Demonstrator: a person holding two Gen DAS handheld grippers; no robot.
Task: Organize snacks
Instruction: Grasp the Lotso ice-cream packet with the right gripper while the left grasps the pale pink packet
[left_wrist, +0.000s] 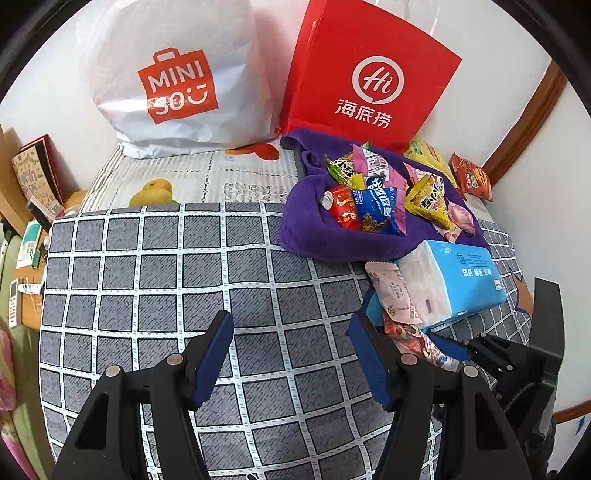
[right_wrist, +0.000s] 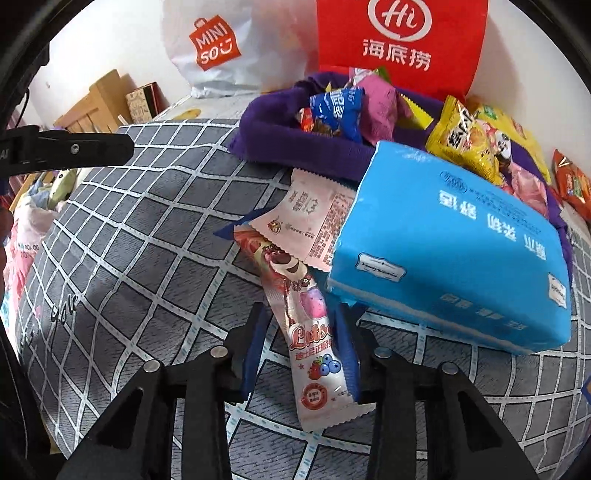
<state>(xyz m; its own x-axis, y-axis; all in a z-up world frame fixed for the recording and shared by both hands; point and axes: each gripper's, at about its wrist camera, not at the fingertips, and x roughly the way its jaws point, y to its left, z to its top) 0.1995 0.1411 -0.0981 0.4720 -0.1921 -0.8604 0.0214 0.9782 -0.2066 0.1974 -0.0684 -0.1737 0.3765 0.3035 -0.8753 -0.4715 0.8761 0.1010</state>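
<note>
A purple cloth (left_wrist: 332, 243) (right_wrist: 280, 147) lies on the checked bed cover and holds several snack packets, among them a blue one (left_wrist: 380, 210) (right_wrist: 338, 109) and a yellow one (left_wrist: 428, 201) (right_wrist: 463, 142). A long pink Lotso snack packet (right_wrist: 314, 332) (left_wrist: 413, 339) lies in front of it, its far end under a blue tissue pack (right_wrist: 454, 251) (left_wrist: 458, 280). My right gripper (right_wrist: 301, 343) straddles the Lotso packet with the jaws part open, not clamped. My left gripper (left_wrist: 291, 339) is open and empty over bare cover, left of the pile.
A pale pink packet (right_wrist: 314, 218) (left_wrist: 393, 291) lies on the Lotso packet. A white Miniso bag (left_wrist: 173, 74) and a red Haidilao bag (left_wrist: 369, 74) stand against the wall behind. Orange packets (left_wrist: 471, 175) lie by the wall. The bedside clutter (left_wrist: 33, 206) is at the left edge.
</note>
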